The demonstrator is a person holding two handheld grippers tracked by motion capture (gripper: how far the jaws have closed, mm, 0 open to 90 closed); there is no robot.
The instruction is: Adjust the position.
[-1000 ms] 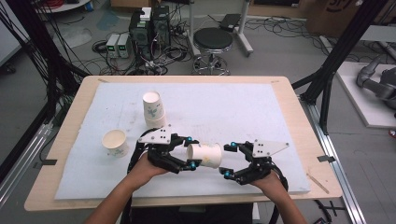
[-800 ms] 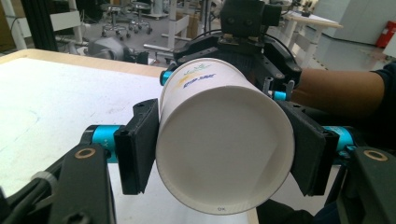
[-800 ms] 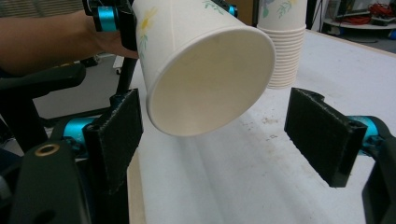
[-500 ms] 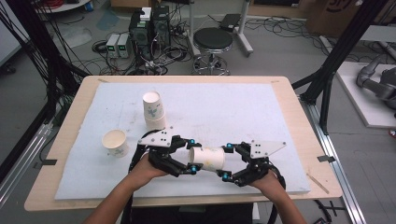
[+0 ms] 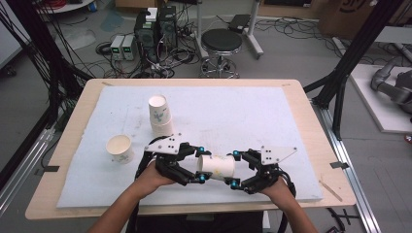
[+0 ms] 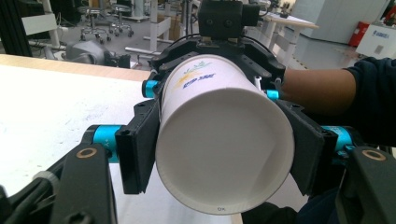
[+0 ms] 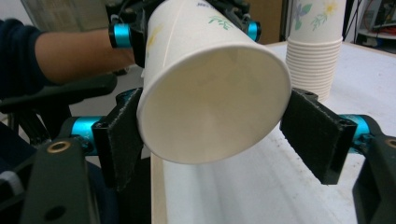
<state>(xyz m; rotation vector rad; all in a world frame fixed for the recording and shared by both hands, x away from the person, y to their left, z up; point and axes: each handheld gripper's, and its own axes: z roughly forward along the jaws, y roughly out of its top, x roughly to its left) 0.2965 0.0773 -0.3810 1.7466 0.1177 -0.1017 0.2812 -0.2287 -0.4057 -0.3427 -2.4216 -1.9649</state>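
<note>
From above, the sideways paper cup (image 5: 216, 166) lay between the left claw (image 5: 200, 167) and the right claw (image 5: 232, 168), which covered both its ends, so its contact with the tabletop (image 5: 291, 121) could not be judged. In the left claw's view the cup's printed lettering (image 6: 197, 80) was too blurred to read. In the right claw's view the stack of cups (image 7: 312, 51) was cut off by the top edge, and the cup's far end lay hidden behind the other claw's jaws.
</note>
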